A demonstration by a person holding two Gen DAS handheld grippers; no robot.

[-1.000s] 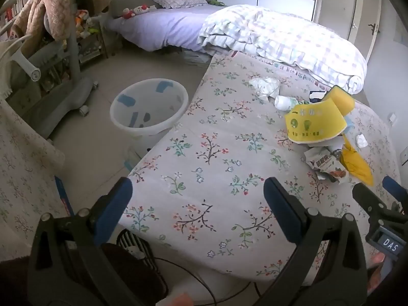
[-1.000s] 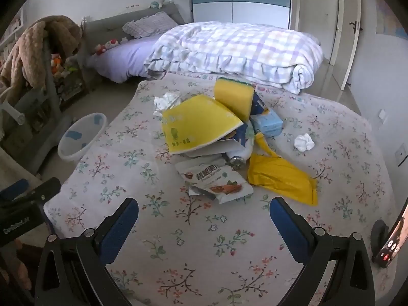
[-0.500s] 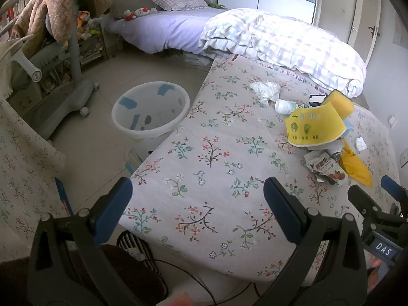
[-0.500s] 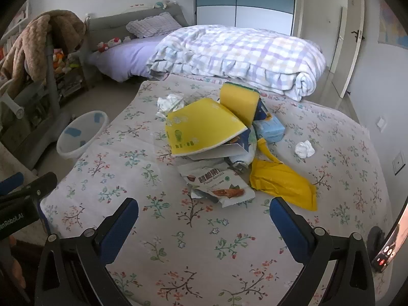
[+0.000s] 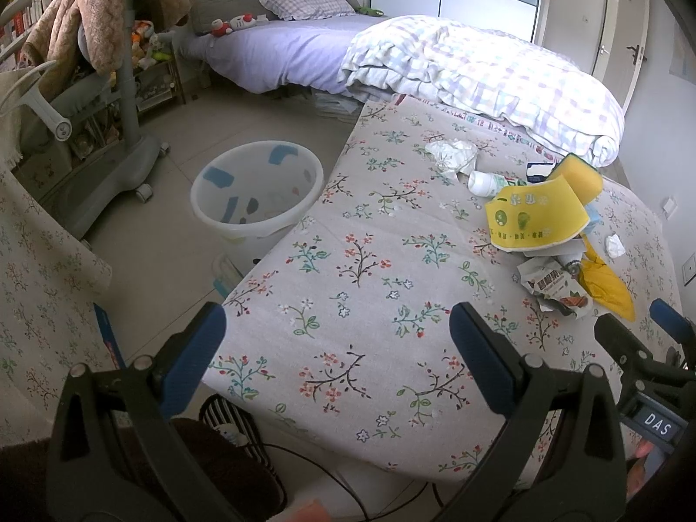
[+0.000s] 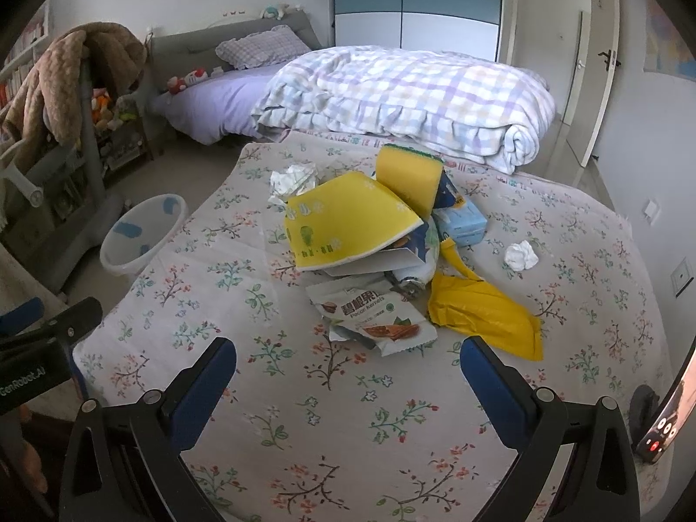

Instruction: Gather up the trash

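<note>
A pile of trash lies on the floral bed cover (image 6: 269, 391): a yellow curved carton (image 6: 343, 222), a yellow sponge (image 6: 406, 176), a pecan snack packet (image 6: 374, 311), a yellow bag (image 6: 483, 313), a blue tissue pack (image 6: 461, 222), crumpled tissues (image 6: 520, 255) and a white bottle (image 5: 483, 182). My right gripper (image 6: 346, 374) is open and empty, just short of the snack packet. My left gripper (image 5: 337, 348) is open and empty over the bed's near left corner. A translucent white bin (image 5: 256, 191) stands on the floor left of the bed.
A folded plaid quilt (image 6: 413, 100) lies at the bed's far end. A grey stand on castors draped with a brown blanket (image 5: 113, 13) is at the left. A phone (image 6: 665, 417) sits at the right edge. A cable and a dark round object (image 5: 235, 443) lie below the bed's near edge.
Both grippers have pulled back and risen slightly, so the trash pile and bin look smaller and farther. Both stay open; nothing has been picked up.
</note>
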